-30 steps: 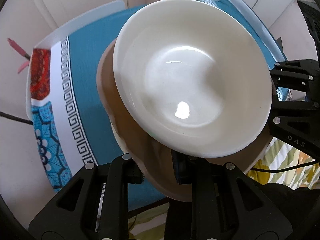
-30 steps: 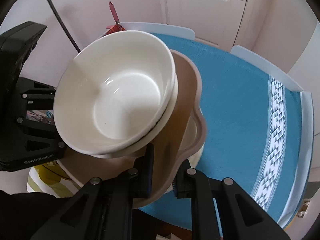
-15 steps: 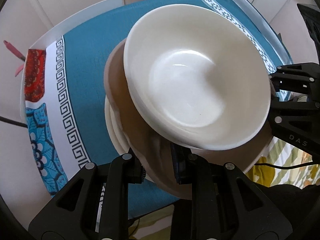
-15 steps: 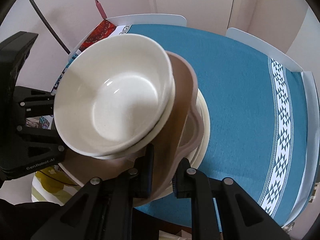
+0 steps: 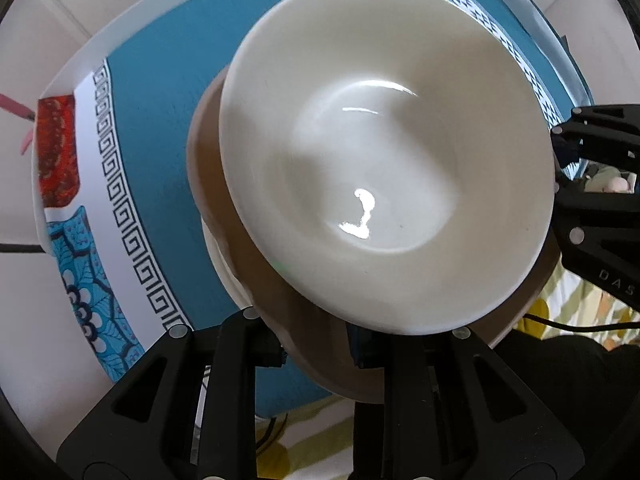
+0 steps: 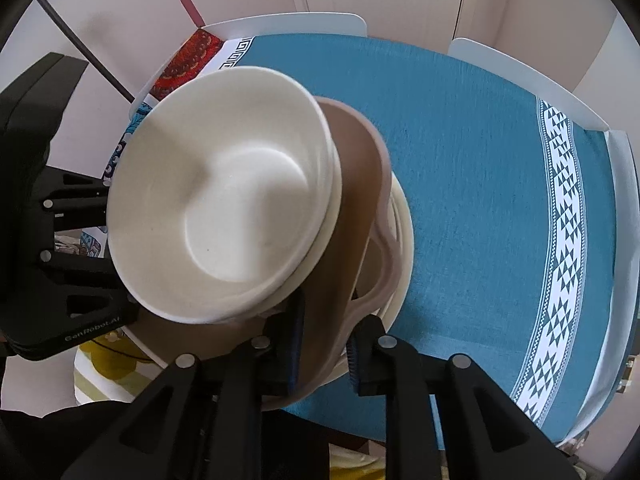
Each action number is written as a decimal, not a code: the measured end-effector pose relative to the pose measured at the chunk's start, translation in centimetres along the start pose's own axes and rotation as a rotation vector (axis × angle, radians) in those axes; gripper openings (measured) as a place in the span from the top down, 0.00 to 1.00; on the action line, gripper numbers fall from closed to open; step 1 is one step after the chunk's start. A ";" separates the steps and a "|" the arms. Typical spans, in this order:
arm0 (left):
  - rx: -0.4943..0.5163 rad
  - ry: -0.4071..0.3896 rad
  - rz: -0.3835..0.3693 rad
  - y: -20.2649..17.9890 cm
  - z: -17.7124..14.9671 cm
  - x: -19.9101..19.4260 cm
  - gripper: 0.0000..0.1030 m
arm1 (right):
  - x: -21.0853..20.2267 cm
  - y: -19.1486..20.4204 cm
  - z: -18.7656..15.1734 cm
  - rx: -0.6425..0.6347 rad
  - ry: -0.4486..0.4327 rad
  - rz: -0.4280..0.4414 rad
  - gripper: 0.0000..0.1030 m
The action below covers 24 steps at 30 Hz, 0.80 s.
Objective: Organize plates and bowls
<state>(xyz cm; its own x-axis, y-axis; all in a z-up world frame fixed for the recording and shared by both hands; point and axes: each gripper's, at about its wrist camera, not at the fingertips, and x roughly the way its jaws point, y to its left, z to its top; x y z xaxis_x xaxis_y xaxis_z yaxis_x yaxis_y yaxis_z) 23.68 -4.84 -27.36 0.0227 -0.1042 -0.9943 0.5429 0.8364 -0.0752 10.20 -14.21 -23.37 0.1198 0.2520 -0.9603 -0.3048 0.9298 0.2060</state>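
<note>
Left wrist view shows a white bowl [image 5: 384, 168] nested on a stack: it sits on a tan plate [image 5: 320, 344], and under that a cream plate [image 5: 224, 264] lies on the surface [image 5: 160, 100], which wears a teal cloth. From the right wrist view a second white bowl rim shows beneath the top bowl [image 6: 224, 208], so the bowls look already gathered onto the tan plate [image 6: 360, 200]. The tan plate is tilted, its near edge raised off the cream plate [image 6: 402, 248], so I judge the stacking nearly done, with the plate yet to settle flat.

The left hand-held gripper [image 5: 316, 344] is clamped on the tan plate's near rim, its fingers close together with the rim between. The right hand-held gripper [image 6: 324, 344] has the opposite rim between its fingers; its jaws have just been easing apart a little, though the pads look to be pressing the plate. Each gripper shows at the edge of the other's view, one either side of the stack.
</note>
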 end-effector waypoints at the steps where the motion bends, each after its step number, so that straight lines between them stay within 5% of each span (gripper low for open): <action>1: 0.006 0.018 -0.010 -0.1 0.0 0.0 0.82 | 0.0 -0.1 0.1 0.002 0.009 0.004 0.83; 15: -0.036 0.120 -0.114 0.7 -0.3 -0.6 0.81 | -0.9 -1.1 0.6 0.035 0.075 0.042 0.78; 24: -0.082 0.085 -0.126 1.6 -2.0 -3.1 0.79 | -1.6 -0.5 0.2 0.026 0.062 0.055 0.78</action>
<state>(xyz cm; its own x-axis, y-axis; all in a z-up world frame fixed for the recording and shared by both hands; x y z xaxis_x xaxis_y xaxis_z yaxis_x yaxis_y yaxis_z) 22.81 -2.09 -24.58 -0.1140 -0.1677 -0.9792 0.4669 0.8610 -0.2018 10.38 -15.05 -21.87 0.0449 0.2866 -0.9570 -0.2844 0.9220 0.2628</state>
